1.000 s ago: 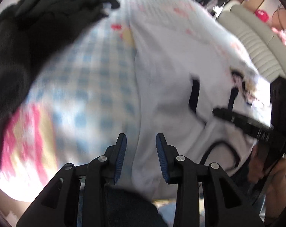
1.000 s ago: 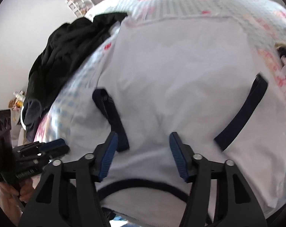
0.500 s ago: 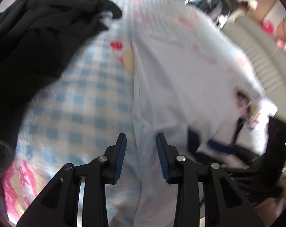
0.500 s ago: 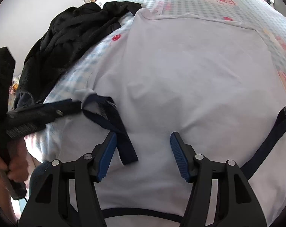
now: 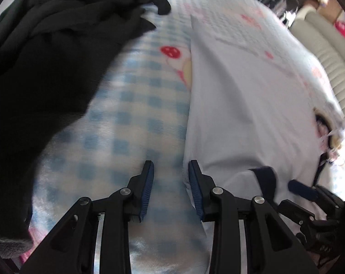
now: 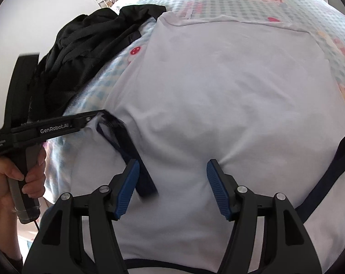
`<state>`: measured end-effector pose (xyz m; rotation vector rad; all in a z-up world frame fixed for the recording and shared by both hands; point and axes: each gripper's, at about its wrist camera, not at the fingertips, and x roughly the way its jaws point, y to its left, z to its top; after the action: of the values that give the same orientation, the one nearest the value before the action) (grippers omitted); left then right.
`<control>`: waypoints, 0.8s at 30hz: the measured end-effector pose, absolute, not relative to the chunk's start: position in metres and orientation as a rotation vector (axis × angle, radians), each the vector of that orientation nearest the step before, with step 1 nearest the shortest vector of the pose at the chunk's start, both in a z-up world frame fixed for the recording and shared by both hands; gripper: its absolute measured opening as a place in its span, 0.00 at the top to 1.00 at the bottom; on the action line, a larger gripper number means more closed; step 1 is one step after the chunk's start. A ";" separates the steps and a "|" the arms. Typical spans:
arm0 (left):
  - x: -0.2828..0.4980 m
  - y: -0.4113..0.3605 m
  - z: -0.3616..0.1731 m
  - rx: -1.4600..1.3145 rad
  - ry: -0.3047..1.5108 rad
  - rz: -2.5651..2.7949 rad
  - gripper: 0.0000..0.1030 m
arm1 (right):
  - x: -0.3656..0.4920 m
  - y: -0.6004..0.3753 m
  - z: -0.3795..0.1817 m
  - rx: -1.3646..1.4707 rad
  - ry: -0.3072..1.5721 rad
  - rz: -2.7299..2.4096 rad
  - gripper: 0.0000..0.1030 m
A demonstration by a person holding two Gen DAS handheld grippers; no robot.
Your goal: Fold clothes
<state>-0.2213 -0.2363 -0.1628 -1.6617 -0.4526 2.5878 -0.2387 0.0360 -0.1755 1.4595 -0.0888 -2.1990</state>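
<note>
Trouble is likeliest at the left tool (image 5: 170, 180). Its jaws stand apart with only the checked blanket of the bed (image 5: 126, 114) showing between them, and the side edge of the white shirt (image 5: 252, 114) lies just against its right finger. If it closes here it could pinch blanket along with shirt, or catch only a thin lip of hem that slips out when lifted. In the right wrist view its tip sits by the bunched cloth at the near sleeve, where the navy cuff (image 6: 126, 146) is twisted, so a fold started now may trap that twist inside. The heap of black clothes (image 5: 47, 57) lies near the shirt's far corner and could be dragged along by a wide sweep.

The right tool (image 6: 172, 182) is released too. It hovers over the chest of the shirt, which lies spread flat on the bed, and nothing is pinched (the navy cuff ends just beside its left finger). Its jaws have just been opening a little.

A second ago the left tool looked down on the shirt's middle with both cuffs in sight. Now it has shifted out to the shirt's side edge and sunk closer to the blanket.
</note>
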 end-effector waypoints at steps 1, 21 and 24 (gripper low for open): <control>-0.221 -0.240 -0.159 -1.632 -0.485 2.579 0.67 | -0.240 0.038 -0.172 1.461 -0.107 -2.191 0.39; -0.418 -0.269 -0.150 -1.504 -0.409 2.637 0.69 | -0.508 0.185 -0.170 1.634 0.035 -2.491 0.33; -0.432 -0.268 -0.153 -1.477 -0.429 2.620 0.69 | -0.527 0.184 -0.199 1.671 0.016 -2.440 0.50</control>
<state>-0.4318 -0.2681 -0.1529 -1.4767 -0.4291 2.6199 -0.5270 0.1838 -0.1989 1.6710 0.0157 -2.4404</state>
